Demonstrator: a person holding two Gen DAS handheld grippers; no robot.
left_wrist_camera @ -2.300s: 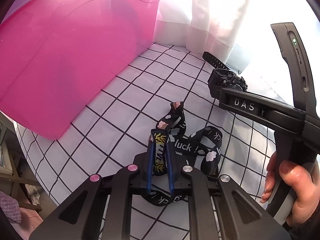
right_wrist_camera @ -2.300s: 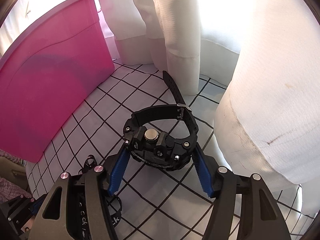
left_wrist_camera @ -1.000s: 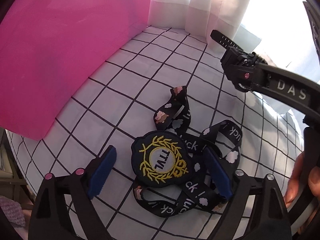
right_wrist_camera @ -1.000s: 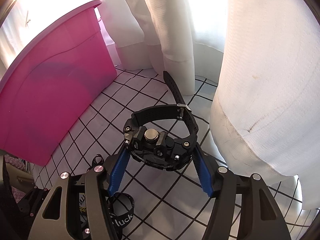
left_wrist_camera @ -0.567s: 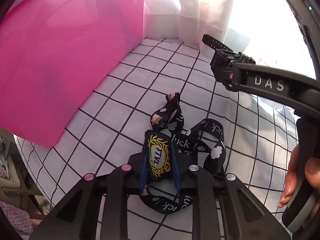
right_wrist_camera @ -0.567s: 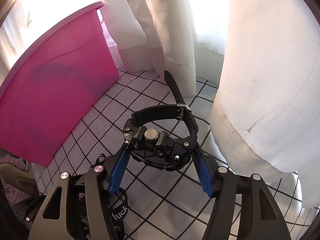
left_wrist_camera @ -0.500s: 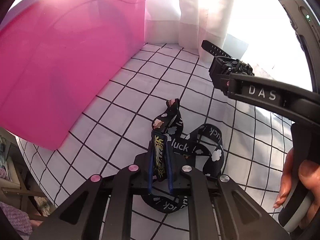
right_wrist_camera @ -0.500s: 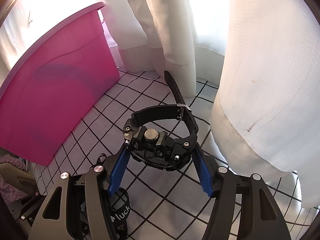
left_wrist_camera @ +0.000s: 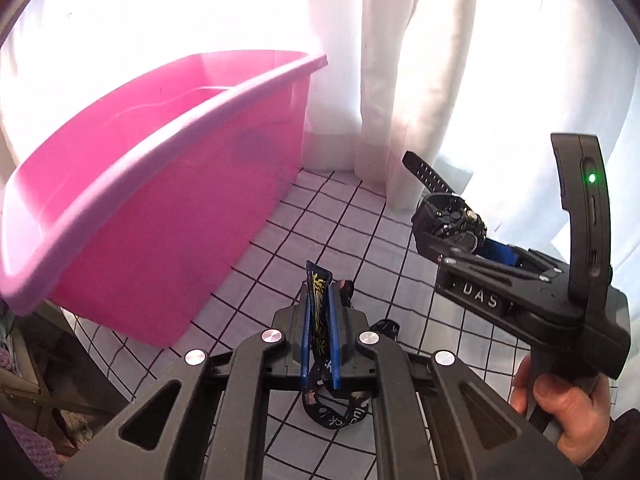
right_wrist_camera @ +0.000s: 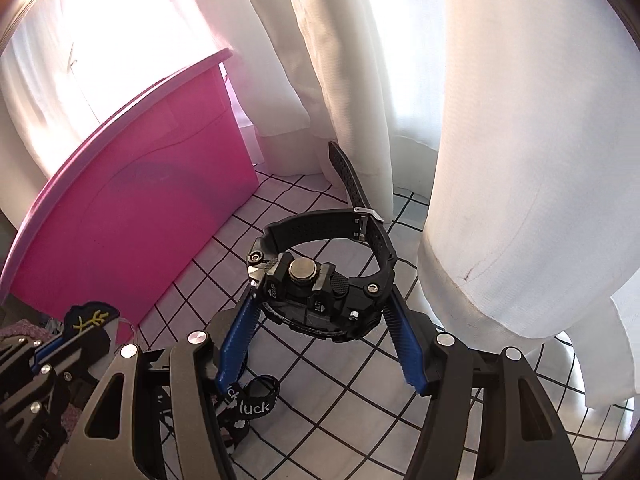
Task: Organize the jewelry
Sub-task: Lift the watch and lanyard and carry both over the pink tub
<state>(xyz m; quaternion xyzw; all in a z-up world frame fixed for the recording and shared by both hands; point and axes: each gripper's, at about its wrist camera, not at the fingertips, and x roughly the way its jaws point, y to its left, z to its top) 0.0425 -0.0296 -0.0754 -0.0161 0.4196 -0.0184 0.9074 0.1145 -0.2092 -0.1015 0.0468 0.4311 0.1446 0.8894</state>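
Note:
My left gripper (left_wrist_camera: pixel 319 304) is shut on a black round badge with a yellow wreath (left_wrist_camera: pixel 318 300), held on edge above the cloth. Its black lanyard printed "luck" (left_wrist_camera: pixel 340 416) hangs below the fingers. My right gripper (right_wrist_camera: pixel 320 300) is shut on a chunky black wristwatch (right_wrist_camera: pixel 316 284), clamped by its case, strap loop pointing away. The watch (left_wrist_camera: pixel 450 220) also shows in the left wrist view, to the right. The left gripper with the badge (right_wrist_camera: pixel 90 316) shows at the lower left of the right wrist view.
A large pink plastic bin (left_wrist_camera: pixel 152 208) stands at the left on a white cloth with a black grid (left_wrist_camera: pixel 340 224). White curtains (right_wrist_camera: pixel 520 160) hang behind and to the right. The bin's open top (left_wrist_camera: pixel 160 108) shows in the left wrist view.
My left gripper opened around the badge, shut on it again, then lifted it with the lanyard trailing. The bin's rim and inside came into view. The right gripper kept hold of the watch.

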